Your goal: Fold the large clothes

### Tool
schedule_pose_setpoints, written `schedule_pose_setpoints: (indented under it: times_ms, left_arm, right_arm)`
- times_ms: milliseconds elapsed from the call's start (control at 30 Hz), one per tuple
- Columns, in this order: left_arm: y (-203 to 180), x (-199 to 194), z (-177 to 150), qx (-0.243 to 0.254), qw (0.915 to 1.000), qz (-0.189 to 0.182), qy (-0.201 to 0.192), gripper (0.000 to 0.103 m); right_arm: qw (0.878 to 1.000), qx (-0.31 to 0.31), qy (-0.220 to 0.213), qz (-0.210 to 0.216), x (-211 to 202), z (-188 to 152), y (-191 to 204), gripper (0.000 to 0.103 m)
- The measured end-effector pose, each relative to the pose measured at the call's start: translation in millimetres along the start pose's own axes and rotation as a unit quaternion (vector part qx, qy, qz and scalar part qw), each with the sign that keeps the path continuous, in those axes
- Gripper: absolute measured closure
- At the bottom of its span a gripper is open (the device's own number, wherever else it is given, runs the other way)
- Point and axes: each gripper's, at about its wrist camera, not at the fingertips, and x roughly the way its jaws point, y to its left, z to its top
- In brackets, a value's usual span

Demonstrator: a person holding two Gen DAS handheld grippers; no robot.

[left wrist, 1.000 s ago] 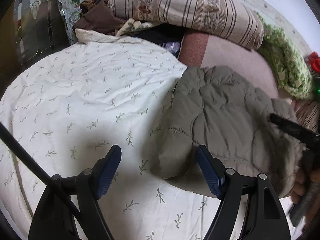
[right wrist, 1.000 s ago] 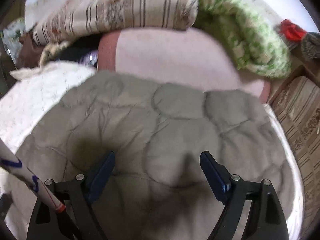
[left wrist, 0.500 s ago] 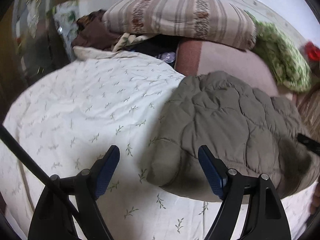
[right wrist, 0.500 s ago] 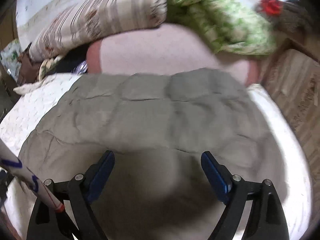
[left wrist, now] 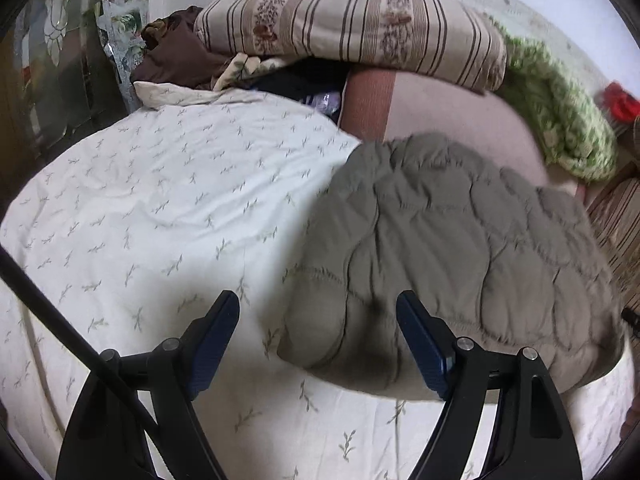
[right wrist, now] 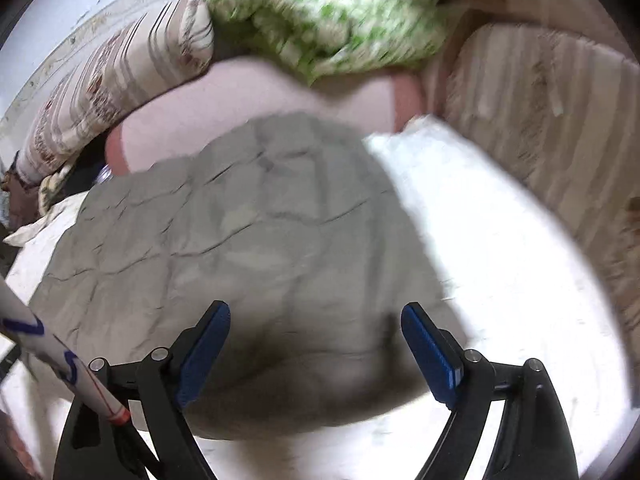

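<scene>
An olive quilted jacket lies folded into a thick bundle on a white leaf-print bedsheet. My left gripper is open and empty, held above the jacket's near left edge. In the right wrist view the same jacket fills the middle, blurred by motion. My right gripper is open and empty, above the jacket's near edge.
A striped pillow and a green knitted blanket lie on a pink mattress at the back. Brown clothes are piled at the back left. A striped cushion stands right of the bed.
Both grippers have pulled back and risen from the jacket. The right view has swung to the right, showing more sheet and the striped cushion. The right gripper has left the left view.
</scene>
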Motion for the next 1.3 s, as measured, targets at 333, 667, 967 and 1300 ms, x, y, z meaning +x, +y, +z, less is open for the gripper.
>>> schedule_pose_setpoints:
  times_ms: [333,667,967,1300]
  left_arm:
    - [10,20,12,-0.009,0.9992,0.008,0.039,0.023]
    - [-21,50,27,0.035,0.9978,-0.013,0.055,0.023]
    - [-11,111,42,0.047,0.9858,-0.094,0.131,0.008]
    - [-9,109,52,-0.029,0.9449,-0.274,0.176,0.052]
  right_arm:
    - [0.989,0.119,0.071,0.048,49,28,-74,0.011]
    - [0.961,0.147,0.165,0.168,121,43,-82,0.001]
    - [0.936,0.148,0.218,0.234,170,49,-82,0.0]
    - [0.919,0.156,0.229,0.279,178,54,-73,0.025]
